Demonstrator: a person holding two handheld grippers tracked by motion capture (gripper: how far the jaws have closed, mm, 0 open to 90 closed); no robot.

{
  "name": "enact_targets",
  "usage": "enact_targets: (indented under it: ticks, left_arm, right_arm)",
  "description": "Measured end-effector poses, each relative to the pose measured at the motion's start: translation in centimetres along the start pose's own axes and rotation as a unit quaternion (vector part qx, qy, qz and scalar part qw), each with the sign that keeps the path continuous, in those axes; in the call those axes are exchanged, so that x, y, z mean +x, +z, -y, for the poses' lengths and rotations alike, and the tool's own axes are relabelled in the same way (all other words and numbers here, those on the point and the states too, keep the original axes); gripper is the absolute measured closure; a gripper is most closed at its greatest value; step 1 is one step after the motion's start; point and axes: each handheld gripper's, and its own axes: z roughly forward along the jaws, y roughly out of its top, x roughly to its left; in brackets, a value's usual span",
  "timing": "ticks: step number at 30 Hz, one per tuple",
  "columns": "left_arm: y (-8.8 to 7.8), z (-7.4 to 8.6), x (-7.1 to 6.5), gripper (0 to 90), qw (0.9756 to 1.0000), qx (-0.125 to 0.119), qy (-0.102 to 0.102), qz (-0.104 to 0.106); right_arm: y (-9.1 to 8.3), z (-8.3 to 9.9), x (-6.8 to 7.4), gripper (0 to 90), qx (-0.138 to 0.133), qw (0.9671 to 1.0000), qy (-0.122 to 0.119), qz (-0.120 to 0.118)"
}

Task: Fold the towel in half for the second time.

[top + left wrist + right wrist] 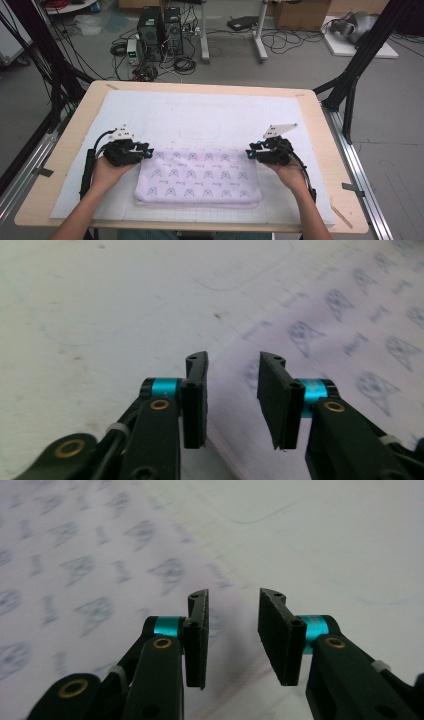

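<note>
I'm hovering both part-open, empty grippers at the folded towel (pixel 198 176), lying long from nine to three: left gripper (pixel 148 151) at its ten o'clock corner, right gripper (pixel 248 153) at two.

Table (pixel 70 150) in middle, mat (pixel 200 115) on top. Folded cloth (pixel 197 177) on mat, toward 6 o'clock edge. Left gripper (pixel 149 151) at cloth's 10 o'clock corner, right gripper (pixel 248 153) at cloth's 2 o'clock corner. Cloth between both hands. Computer boxes (pixel 160 32) on floor past table at 12 o'clock. Metal stand (pixel 232 30) to their right.
</note>
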Motion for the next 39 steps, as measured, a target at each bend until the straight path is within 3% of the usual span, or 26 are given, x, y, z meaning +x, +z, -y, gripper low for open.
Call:
enact_targets:
  ticks: [2, 5, 12, 17, 21, 24, 29, 32, 37, 39]
  left_arm:
    - [0.1, 0.4, -0.7, 69.2, 0.9998, 0.012, 0.013, 0.003]
    - [-0.4, 1.2, -1.8, 67.2, 0.9998, 0.009, 0.015, 0.013]
    - [-2.4, 2.8, -5.5, 62.6, 0.9978, -0.002, 0.051, 0.041]
    - [-2.7, 5.0, -6.5, 61.3, 0.9969, 0.018, 0.069, 0.031]
    - [-3.4, 6.1, -6.5, 58.8, 0.9976, 0.013, 0.065, 0.02]
    - [-3.9, 6.4, -6.5, 56.8, 0.9979, 0.01, 0.063, 0.013]
    - [-4.0, 6.2, -6.1, 48.8, 0.9987, 0.005, 0.05, 0.008]
    - [-4.0, 5.3, -5.3, 47.1, 0.9988, 0.004, 0.048, -0.004]
    - [-3.3, 3.4, -3.0, 44.1, 0.9997, -0.017, 0.011, -0.015]
    - [-2.9, 2.7, -2.2, 43.4, 0.9994, -0.018, 0.003, -0.029]
  right_arm:
    - [0.2, 0.4, 1.5, 66.1, 0.006, 0.9997, -0.022, -0.006]
    - [-0.1, 1.5, 3.1, 64.9, 0.009, 0.9995, -0.018, -0.024]
    - [-1.7, 4.1, 7.0, 64.0, -0.01, 0.9986, -0.028, -0.044]
    - [-1.9, 6.1, 8.6, 64.2, 0.01, 0.9983, -0.04, -0.042]
    - [-2.1, 7.3, 8.8, 64.5, -0.002, 0.999, -0.024, -0.038]
    - [-2.2, 7.6, 8.8, 64.4, -0.005, 0.999, -0.028, -0.035]
    - [-2.4, 6.8, 8.4, 56.9, -0.003, 0.9991, -0.026, -0.034]
    - [-2.8, 5.4, 7.4, 54.9, -0.013, 0.9994, -0.024, -0.021]
    - [-2.4, 3.0, 4.9, 49.1, -0.023, 0.9996, -0.017, 0.0]
    - [-2.0, 2.2, 3.9, 46.8, -0.021, 0.9997, -0.01, 0.011]
